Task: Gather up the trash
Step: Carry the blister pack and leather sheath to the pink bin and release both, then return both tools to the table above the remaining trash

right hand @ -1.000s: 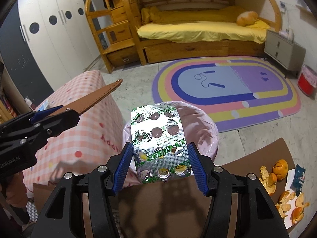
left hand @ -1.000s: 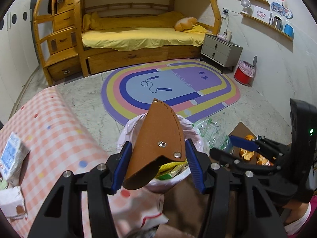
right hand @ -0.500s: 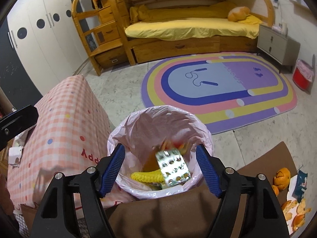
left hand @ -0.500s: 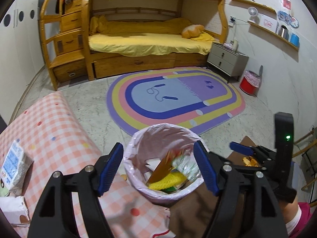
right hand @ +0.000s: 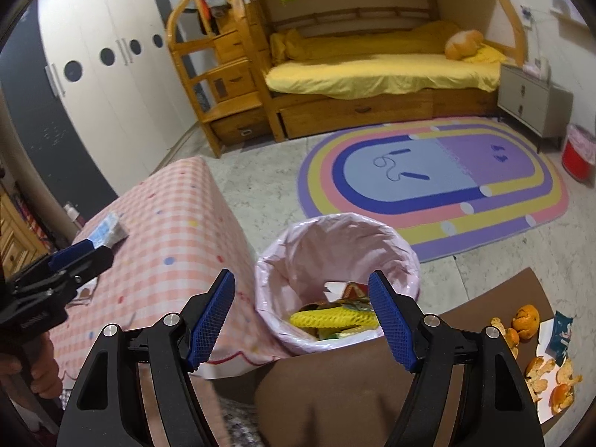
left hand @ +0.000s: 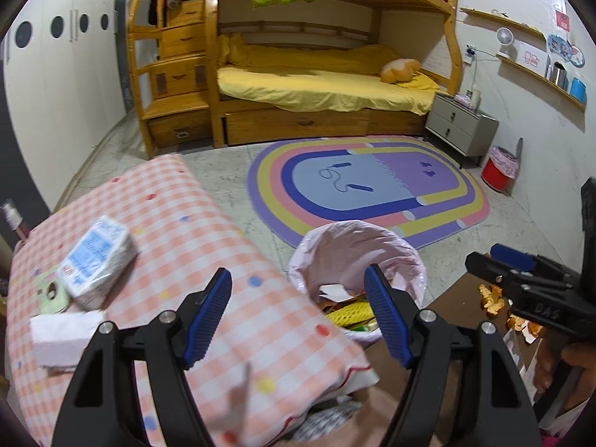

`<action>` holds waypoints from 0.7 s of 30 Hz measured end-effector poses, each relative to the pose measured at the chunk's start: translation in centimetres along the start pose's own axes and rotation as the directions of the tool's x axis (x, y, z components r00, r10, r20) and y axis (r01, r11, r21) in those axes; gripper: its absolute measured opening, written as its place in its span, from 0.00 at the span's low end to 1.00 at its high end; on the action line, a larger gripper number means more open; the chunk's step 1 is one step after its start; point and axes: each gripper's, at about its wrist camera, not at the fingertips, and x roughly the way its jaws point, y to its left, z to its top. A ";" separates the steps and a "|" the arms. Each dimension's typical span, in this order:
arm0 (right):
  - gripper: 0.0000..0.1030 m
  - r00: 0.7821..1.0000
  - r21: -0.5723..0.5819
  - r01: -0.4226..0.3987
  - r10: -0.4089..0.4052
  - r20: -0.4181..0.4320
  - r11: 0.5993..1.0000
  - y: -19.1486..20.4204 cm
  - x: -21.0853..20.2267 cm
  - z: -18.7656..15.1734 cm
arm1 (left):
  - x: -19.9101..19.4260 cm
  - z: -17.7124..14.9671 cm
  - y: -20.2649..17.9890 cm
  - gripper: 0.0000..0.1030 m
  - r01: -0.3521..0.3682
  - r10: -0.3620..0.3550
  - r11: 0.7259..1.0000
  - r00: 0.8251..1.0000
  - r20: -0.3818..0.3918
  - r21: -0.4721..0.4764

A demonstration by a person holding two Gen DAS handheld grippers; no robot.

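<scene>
Both tools hang empty with their jaws spread wide: the left gripper [left hand: 298, 313] over the edge of the pink checked table [left hand: 175, 231], the right gripper [right hand: 301, 314] almost directly above the pink-lined trash bin [right hand: 372, 234]. The bin already holds a yellow foam net [right hand: 327, 316] and scraps of packaging. What remains lies on two sides. To the right, on the brown surface [right hand: 495, 298], sit the orange peels [right hand: 521, 320] and a small teal wrapper [right hand: 560, 331] — clearly nearer the right gripper. To the left, on the table, lie a blue-and-white tissue pack [left hand: 97, 257], its long axis running away from the tongs, and a crumpled white tissue [left hand: 63, 331], nearer the left gripper. A second ago the left held a brown leather piece and the right a blister pack — both are now dropped in the bin.
</scene>
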 end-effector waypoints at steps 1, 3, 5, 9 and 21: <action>0.72 1.000 -0.014 -0.010 0.010 0.001 1.000 0.7 -0.2 0.0 | -0.5 -0.3 0.5 0.70 -0.011 0.011 1.000 1.000 0.005 -0.003; 0.72 0.999 -0.065 -0.041 0.041 0.002 0.997 3.0 -0.7 -0.1 | -1.7 -1.0 1.5 0.72 -0.039 0.040 0.999 0.999 0.013 -0.016; 0.71 0.998 -0.107 -0.062 0.063 0.002 0.992 4.9 -0.9 -0.1 | -2.7 -1.8 2.7 0.73 -0.070 0.070 0.997 0.997 0.017 -0.032; 0.59 0.993 -0.186 -0.116 0.116 -0.010 0.976 9.0 -1.0 -0.3 | -4.1 -3.4 5.2 0.77 -0.133 0.135 0.989 0.991 0.019 -0.067; 0.19 0.970 -0.398 -0.245 0.224 -0.098 0.884 19.7 1.3 -1.8 | -6.9 -8.4 16.5 0.77 -0.323 0.320 0.916 0.946 -0.049 -0.240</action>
